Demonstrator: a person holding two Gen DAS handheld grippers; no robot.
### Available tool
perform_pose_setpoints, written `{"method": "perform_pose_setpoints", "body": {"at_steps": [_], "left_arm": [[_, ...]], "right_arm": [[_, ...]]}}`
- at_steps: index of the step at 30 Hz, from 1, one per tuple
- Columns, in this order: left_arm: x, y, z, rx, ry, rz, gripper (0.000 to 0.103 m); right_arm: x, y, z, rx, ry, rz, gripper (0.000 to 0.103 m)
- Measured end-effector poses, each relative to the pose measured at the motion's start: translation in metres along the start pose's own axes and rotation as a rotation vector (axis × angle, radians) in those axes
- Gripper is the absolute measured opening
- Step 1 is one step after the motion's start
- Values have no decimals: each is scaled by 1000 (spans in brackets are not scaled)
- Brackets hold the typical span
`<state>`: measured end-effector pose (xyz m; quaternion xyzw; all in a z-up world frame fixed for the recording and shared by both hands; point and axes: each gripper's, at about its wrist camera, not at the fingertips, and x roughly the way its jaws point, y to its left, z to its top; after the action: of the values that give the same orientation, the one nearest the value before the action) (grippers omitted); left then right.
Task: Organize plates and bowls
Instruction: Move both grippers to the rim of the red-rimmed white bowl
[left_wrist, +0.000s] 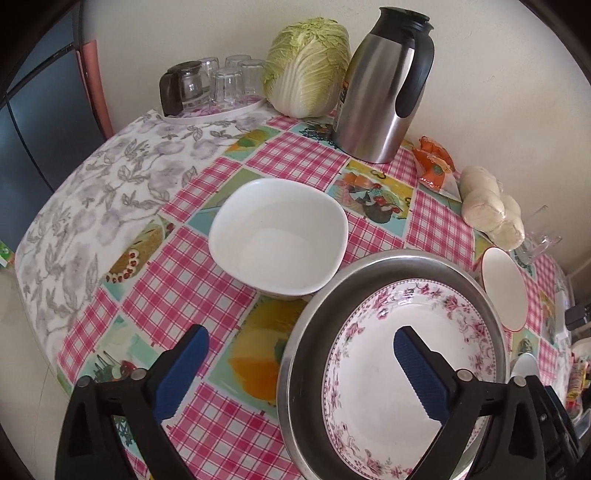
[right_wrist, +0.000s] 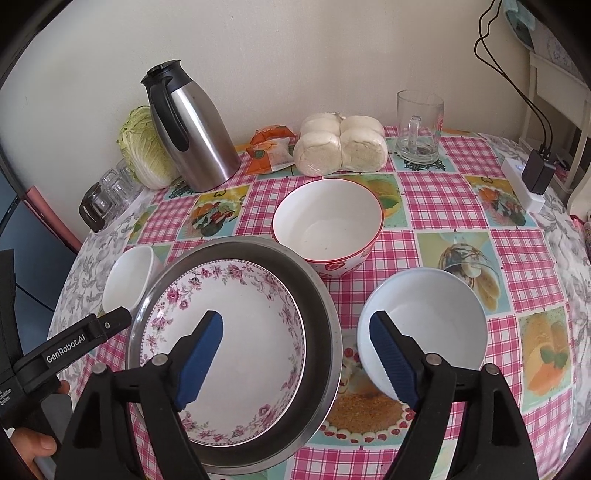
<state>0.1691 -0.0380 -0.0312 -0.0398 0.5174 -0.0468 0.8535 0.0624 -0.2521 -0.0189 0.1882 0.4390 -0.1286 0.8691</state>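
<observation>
A flowered plate (right_wrist: 236, 343) with pink roses round its rim lies flat inside a wide, shiny metal bowl (right_wrist: 321, 321) near the front of the surface. A white bowl with rounded corners (left_wrist: 277, 236) stands upright and empty just beside the metal bowl on its left. A round bowl with a red rim (right_wrist: 328, 225) and red patterns outside stands empty just behind the metal bowl. A pale, plain bowl (right_wrist: 424, 325) sits empty to the right of it, close but apart

I see the cabbage (right_wrist: 142, 147) half hidden behind the steel jug (right_wrist: 192, 129). Beside that jug, the orange packet's (right_wrist: 267, 147) print is too small for me to read.
</observation>
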Motion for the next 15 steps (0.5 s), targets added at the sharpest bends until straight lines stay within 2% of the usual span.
{"method": "perform_pose_setpoints", "body": {"at_steps": [7,15], "left_arm": [[1,4,12,4,-41,37,103],[3,31,30,-42,-108,97,103]], "right_arm": [[1,4,-2,-19,-18,-8,98],[2,9,-2,-12,-79,-5,99]]}}
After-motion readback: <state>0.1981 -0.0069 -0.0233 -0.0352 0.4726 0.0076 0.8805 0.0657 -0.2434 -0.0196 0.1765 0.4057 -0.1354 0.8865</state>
